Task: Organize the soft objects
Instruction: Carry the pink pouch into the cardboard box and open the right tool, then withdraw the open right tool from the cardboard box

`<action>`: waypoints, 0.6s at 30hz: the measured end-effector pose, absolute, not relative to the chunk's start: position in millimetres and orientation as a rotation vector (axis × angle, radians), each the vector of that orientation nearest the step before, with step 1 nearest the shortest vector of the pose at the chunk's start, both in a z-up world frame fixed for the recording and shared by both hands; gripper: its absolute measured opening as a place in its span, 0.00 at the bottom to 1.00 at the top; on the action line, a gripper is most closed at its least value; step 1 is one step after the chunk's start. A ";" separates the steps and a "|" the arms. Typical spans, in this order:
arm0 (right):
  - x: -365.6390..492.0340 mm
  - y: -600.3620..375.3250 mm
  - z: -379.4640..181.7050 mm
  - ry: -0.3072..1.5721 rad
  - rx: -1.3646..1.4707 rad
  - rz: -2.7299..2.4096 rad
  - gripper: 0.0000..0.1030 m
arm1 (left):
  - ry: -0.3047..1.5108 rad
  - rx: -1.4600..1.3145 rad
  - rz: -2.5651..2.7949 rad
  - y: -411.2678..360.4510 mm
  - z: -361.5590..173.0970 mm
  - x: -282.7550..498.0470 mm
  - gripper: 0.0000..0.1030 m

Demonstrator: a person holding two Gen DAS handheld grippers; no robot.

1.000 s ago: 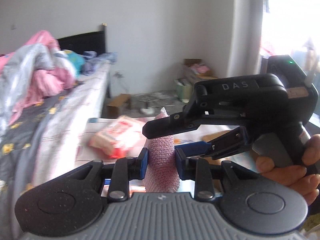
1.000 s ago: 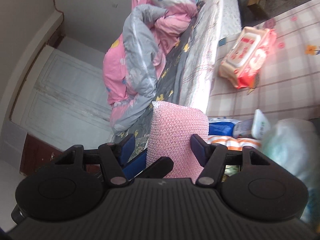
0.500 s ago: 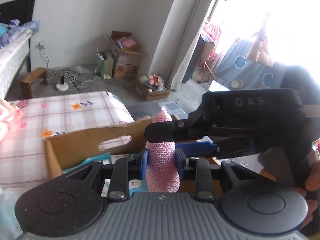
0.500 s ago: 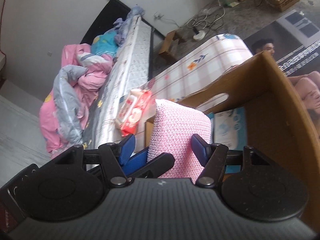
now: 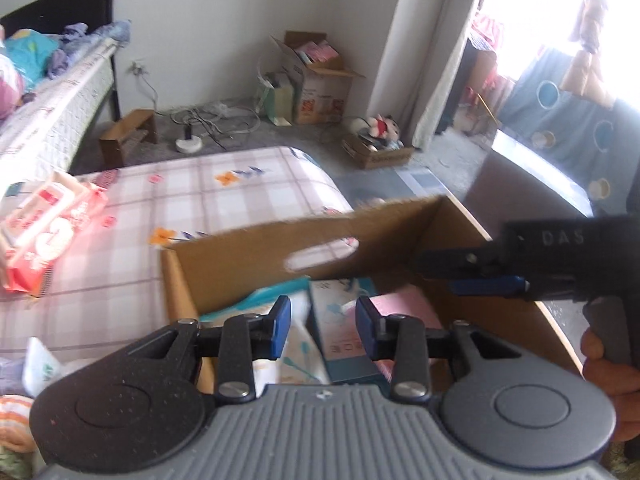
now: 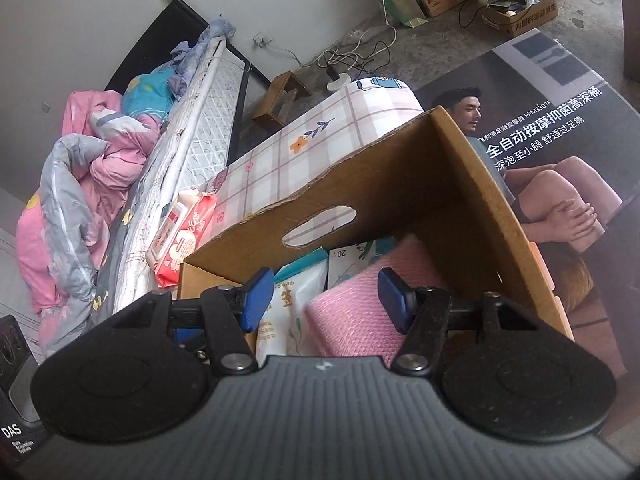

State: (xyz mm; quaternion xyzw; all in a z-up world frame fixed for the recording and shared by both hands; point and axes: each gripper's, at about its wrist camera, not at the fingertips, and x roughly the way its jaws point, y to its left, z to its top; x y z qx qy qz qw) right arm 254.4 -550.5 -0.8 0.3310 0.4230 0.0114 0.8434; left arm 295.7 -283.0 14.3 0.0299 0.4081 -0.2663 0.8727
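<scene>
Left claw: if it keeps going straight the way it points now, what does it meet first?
Probably the light blue flat packet standing in the brown cardboard box, seen between the open left claw pads. The pink knitted cloth lies just right of that line; depth is uncertain.

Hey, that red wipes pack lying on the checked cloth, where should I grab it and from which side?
Grip the red wipes pack across its narrow width, coming from above. It lies flat on the checked cloth beside the cardboard box, top face clear, and looks soft enough to pinch.
</scene>
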 end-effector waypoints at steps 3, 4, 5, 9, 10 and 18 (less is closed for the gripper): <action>247.7 -544.1 6.7 0.885 0.699 0.050 0.54 | 0.837 0.049 -0.517 -258.4 30.5 292.8 0.37; 246.0 -540.5 7.5 0.888 0.700 0.066 0.54 | 0.829 0.042 -0.502 -248.2 35.2 289.7 0.38; 244.8 -536.1 7.8 0.896 0.701 0.075 0.54 | 0.820 0.035 -0.493 -238.5 40.0 287.6 0.39; 239.5 -518.3 8.8 0.931 0.671 0.073 0.54 | 0.798 0.021 -0.453 -199.2 50.9 273.5 0.42; 237.1 -514.8 9.6 0.935 0.657 0.066 0.54 | 0.793 0.021 -0.446 -188.9 53.2 268.5 0.44; 235.2 -495.0 -14.4 1.043 0.579 0.055 0.53 | 0.760 -0.004 -0.376 -115.9 57.1 229.8 0.52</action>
